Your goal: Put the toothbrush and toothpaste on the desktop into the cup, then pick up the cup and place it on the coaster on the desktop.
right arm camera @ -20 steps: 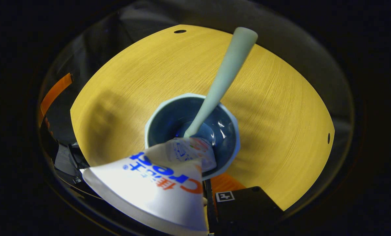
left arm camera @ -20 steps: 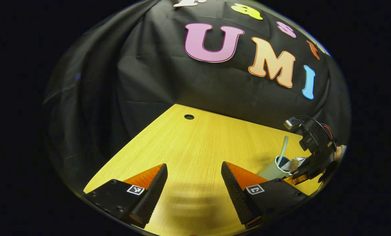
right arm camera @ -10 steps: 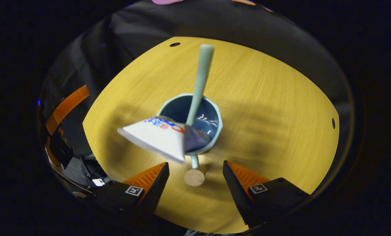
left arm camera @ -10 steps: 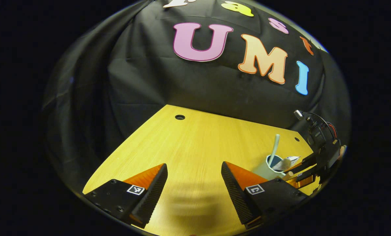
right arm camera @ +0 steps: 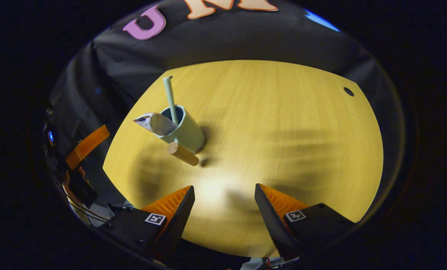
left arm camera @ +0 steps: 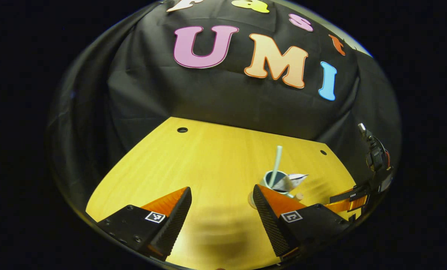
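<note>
The cup (right arm camera: 184, 131) stands on the desk (right arm camera: 283, 131), holding the toothbrush (right arm camera: 169, 98) and toothpaste (right arm camera: 153, 122). Its handle (right arm camera: 183, 153) is plain in the right gripper view. Left gripper (left arm camera: 222, 210) and right gripper (right arm camera: 224, 208) both gape, empty, near the cup.

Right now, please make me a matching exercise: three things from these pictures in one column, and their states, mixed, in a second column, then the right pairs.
1. toothbrush
2. toothpaste
3. right gripper

A. open, holding nothing, above the desktop
B. stands in the cup, its handle rising above the rim
C. sits in the cup, its flat end sticking out over the rim

Pairs: 1-B, 2-C, 3-A
</note>
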A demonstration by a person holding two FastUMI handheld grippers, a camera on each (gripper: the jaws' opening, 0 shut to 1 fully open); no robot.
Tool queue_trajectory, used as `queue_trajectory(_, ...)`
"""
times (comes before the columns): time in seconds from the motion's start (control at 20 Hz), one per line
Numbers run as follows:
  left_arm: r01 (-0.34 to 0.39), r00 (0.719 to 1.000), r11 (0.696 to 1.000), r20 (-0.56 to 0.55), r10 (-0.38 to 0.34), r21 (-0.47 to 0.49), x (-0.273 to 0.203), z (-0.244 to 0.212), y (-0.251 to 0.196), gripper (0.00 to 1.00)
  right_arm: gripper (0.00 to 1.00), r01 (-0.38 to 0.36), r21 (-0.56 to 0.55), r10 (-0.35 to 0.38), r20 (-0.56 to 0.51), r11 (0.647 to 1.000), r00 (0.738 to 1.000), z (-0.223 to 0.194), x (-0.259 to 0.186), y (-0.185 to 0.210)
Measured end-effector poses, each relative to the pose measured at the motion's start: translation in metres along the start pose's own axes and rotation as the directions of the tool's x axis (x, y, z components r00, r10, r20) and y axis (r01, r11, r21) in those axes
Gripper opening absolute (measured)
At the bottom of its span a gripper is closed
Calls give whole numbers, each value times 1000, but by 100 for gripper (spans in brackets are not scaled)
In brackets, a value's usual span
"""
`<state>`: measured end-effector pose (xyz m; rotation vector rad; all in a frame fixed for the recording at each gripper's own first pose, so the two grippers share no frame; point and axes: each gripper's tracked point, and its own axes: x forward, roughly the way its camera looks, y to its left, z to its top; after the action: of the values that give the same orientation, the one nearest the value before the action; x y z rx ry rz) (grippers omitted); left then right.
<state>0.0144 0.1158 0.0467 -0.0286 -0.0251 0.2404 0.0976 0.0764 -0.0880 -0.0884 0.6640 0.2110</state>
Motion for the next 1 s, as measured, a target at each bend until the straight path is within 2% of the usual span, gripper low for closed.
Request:
queue_trajectory(0.05, 13, 1000, 1000, -4, -13, -5, 1, -3, -11, 95, 99, 15, 32, -16, 42, 999, 999, 3, -8, -12)
queue_trajectory(0.15, 35, 999, 999, -3, -35, -13, 4, -5, -31, 95, 99, 28, 100, -40, 123, 995, 992, 8, -24, -32)
queue_trajectory(0.2, 44, 999, 999, -2, -44, -15, 5, -5, -39, 95, 95, 22, 129, -44, 164, 991, 985, 11, -35, -41)
queue_trajectory(0.25, 50, 999, 999, 1, -50, -16, 6, -5, -46, 95, 99, 19, 139, -46, 197, 990, 979, 13, -41, -47)
queue_trajectory(0.3, 54, 999, 998, 4, -54, -16, 8, -5, -52, 95, 99, 23, 144, -57, 234, 989, 970, 14, -48, -54)
queue_trajectory(0.35, 58, 998, 998, 7, -58, -15, 8, -4, -57, 95, 94, 24, 148, -65, 275, 989, 959, 16, -58, -62)
queue_trajectory(0.4, 61, 998, 998, 8, -61, -16, 7, -4, -61, 95, 99, 22, 153, -68, 303, 988, 951, 18, -65, -65)
queue_trajectory(0.45, 62, 998, 998, 4, -62, -16, 9, -6, -64, 95, 95, 15, 163, -69, 330, 986, 942, 20, -72, -69)
queue_trajectory(0.55, 59, 998, 998, 4, -59, -15, 9, -6, -68, 95, 99, 9, 192, -81, 372, 981, 925, 23, -82, -75)
queue_trajectory(0.6, 60, 998, 998, 10, -60, -16, 9, -4, -70, 95, 95, 14, 203, -92, 381, 979, 920, 22, -85, -80)
queue_trajectory(0.65, 60, 998, 998, 13, -60, -16, 8, -4, -72, 95, 99, 18, 208, -98, 382, 978, 919, 20, -86, -82)
queue_trajectory(0.75, 61, 998, 998, 17, -61, -13, 4, -3, -74, 95, 99, 25, 209, -105, 379, 978, 919, 14, -88, -86)
queue_trajectory(0.8, 60, 998, 998, 17, -60, -9, 3, -3, -75, 95, 94, 28, 206, -106, 380, 978, 919, 12, -90, -89)
queue_trajectory(0.85, 58, 998, 998, 15, -58, -6, 2, -5, -76, 95, 99, 29, 203, -105, 377, 979, 920, 10, -93, -91)
queue_trajectory(1.0, 50, 999, 999, 14, -50, -4, -6, -8, -77, 95, 99, 27, 197, -100, 373, 980, 922, 6, -95, -92)
